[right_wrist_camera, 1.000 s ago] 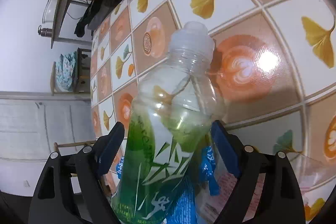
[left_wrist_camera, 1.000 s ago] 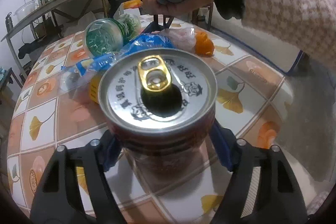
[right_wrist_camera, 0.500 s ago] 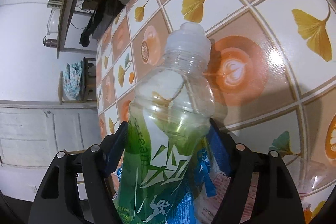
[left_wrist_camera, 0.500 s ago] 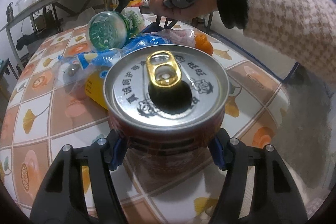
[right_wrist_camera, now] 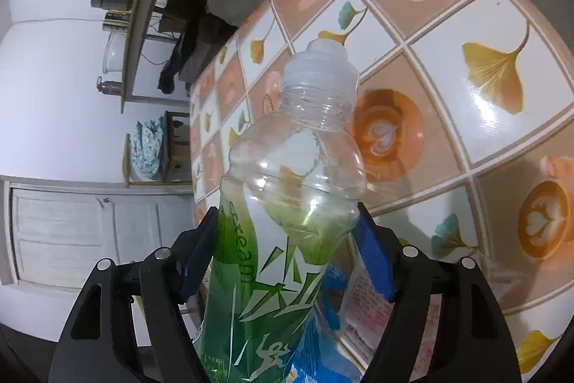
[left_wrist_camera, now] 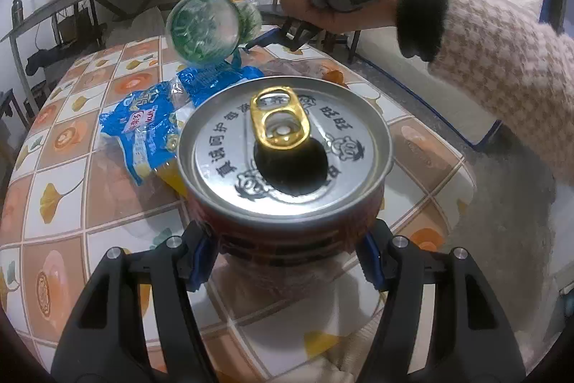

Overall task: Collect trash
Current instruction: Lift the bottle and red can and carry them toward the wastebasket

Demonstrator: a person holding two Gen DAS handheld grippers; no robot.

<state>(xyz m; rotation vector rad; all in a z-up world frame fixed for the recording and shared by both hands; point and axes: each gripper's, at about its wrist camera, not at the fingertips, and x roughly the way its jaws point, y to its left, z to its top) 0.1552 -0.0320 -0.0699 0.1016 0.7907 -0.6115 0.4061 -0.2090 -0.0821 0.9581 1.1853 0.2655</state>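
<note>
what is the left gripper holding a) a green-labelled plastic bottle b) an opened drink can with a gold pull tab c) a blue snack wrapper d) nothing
b: the left gripper has its pads pressed against both sides of the opened can, whose gold tab and open mouth face the camera; the bottle is in the right gripper.

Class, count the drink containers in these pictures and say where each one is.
2. A can sits between the left hand-held gripper's pads; a bottle is clamped in the right hand-held gripper, above the table. The wrappers may hide others.
</note>
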